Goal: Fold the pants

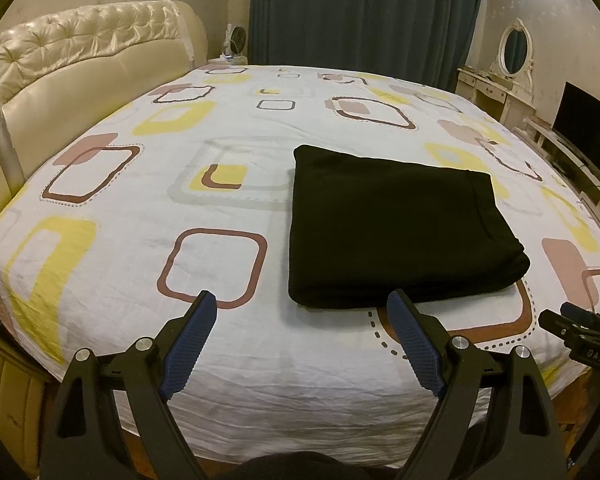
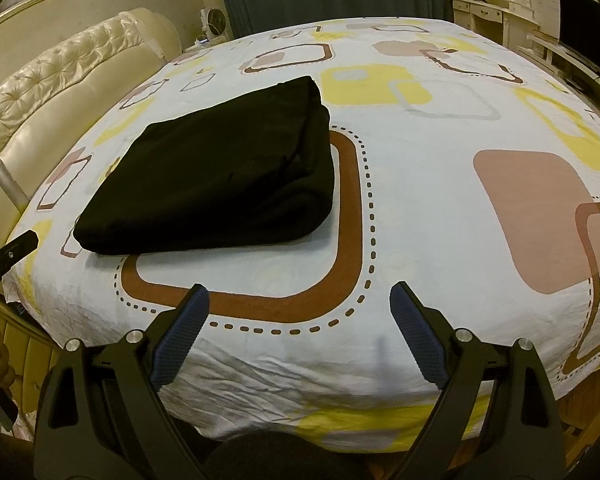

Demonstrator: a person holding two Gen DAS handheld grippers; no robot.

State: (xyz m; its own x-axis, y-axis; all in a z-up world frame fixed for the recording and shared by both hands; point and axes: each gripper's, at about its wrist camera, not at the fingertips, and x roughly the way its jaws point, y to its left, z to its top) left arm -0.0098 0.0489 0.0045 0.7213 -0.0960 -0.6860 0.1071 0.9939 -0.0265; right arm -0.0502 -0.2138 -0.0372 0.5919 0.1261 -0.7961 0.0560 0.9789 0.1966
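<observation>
Black pants (image 1: 400, 228), soft matte knit, folded into a thick squarish stack with rounded layered edges, lying flat on the bed (image 1: 220, 360) near its front edge. Bed sheet white, lightly creased, printed with rounded squares in yellow, brown and pink; broad bare sheet all round the stack. Left tongs (image 1: 302, 300) spread wide, empty, angled down over the front edge, just short of the stack. Right tongs (image 2: 300, 292) likewise wide and empty, to the stack's right
</observation>
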